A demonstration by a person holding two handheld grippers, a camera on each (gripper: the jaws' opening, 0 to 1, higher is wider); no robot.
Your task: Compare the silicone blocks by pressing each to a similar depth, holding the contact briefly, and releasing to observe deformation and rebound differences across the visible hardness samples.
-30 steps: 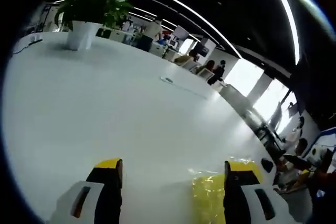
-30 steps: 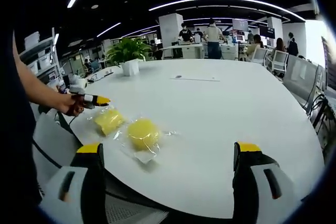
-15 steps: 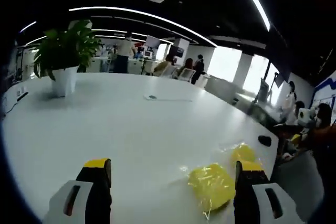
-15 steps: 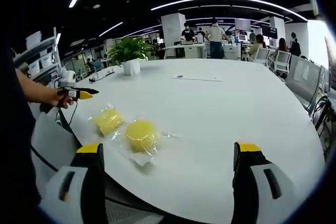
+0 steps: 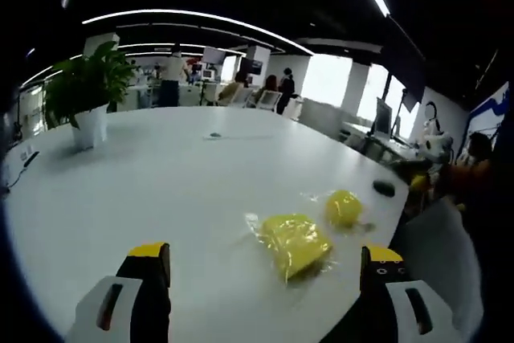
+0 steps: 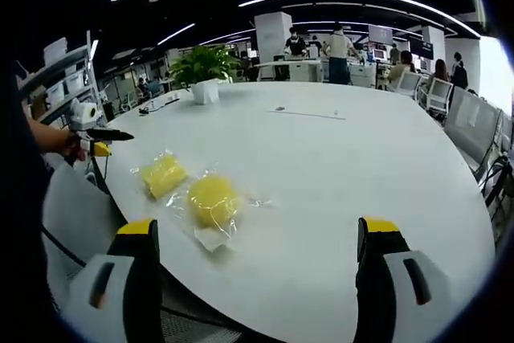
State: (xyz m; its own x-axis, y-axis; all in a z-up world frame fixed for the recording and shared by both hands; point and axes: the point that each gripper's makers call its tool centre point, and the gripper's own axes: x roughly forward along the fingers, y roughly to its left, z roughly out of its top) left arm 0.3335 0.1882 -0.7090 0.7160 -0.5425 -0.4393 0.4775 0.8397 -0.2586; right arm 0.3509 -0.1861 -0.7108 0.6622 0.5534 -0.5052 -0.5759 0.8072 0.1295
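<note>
Two yellow silicone blocks in clear bags lie near the edge of a white table (image 6: 337, 166). The squarish block (image 6: 163, 174) is on the left and the round block (image 6: 213, 198) beside it. In the left gripper view the squarish block (image 5: 293, 242) lies just ahead between the jaws, with the round block (image 5: 344, 208) behind it. My left gripper (image 5: 265, 253) is open and off the table; a hand holds the left gripper (image 6: 98, 139) out past the table's edge. My right gripper (image 6: 259, 227) is open, back from the blocks, touching nothing.
A potted plant (image 6: 205, 66) stands at the table's far side, also seen as the plant (image 5: 84, 94). A small dark object (image 5: 384, 189) lies near the table's edge. Office chairs (image 6: 474, 130) stand on the right, another chair (image 6: 72, 206) by the near edge. People stand far behind.
The left gripper view has swung round, so both blocks now sit more centrally ahead of it. In the right gripper view the left gripper has drawn back from the table's edge.
</note>
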